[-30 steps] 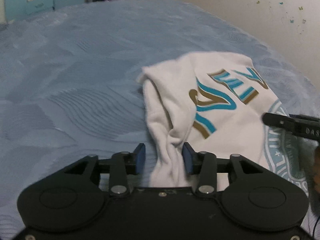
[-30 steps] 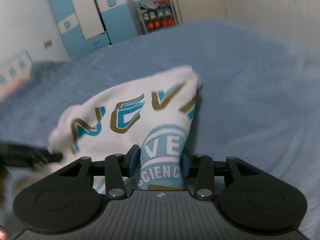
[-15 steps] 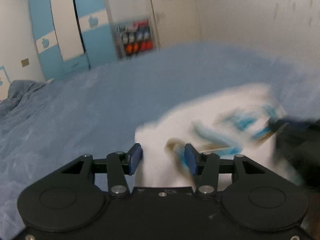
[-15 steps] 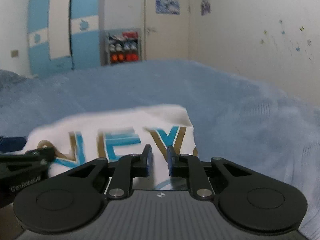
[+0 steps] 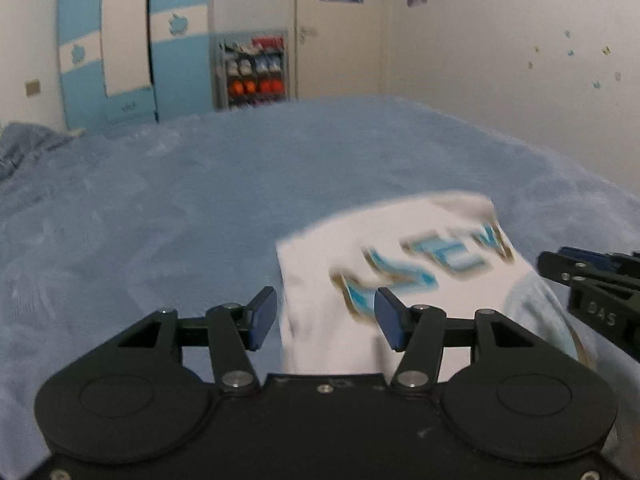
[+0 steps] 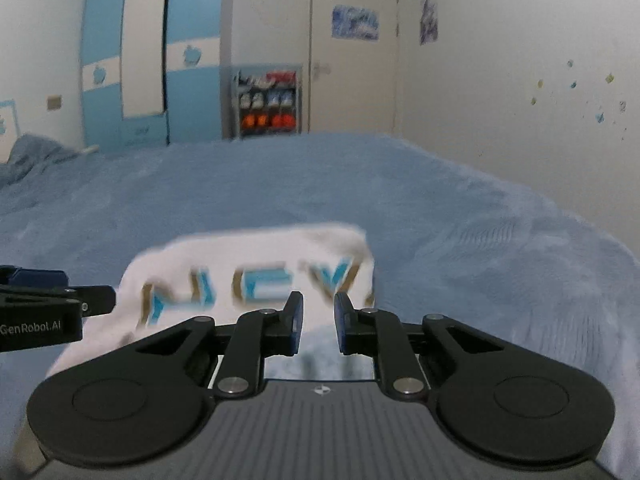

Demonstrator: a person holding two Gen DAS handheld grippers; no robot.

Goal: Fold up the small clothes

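White cotton is lying across the blue bed (image 5: 208, 208): the small shirt (image 5: 404, 280), with its teal and gold lettering facing up, is resting on the bedspread just ahead of both tools, its far edge pointing toward the wardrobe (image 6: 132, 60) at the foot of the room. The left tool (image 5: 326, 314) is sitting spread wide at the shirt's left edge, gripping nothing. The right tool (image 6: 317, 322) is hovering over the shirt's near right part with its pads parted by a narrow gap, and no cloth is showing between them, so it too looks let go. Both views are smeared, so the shirt's outline is hard to read. Judging from this, a fold seems just laid down and the next one is waiting. To do it well, each tool should be pinching a single clean corner on the side nearest the person, lifting evenly and carrying it toward the wardrobe side so the edges are meeting squarely, without dragging the layer beneath.
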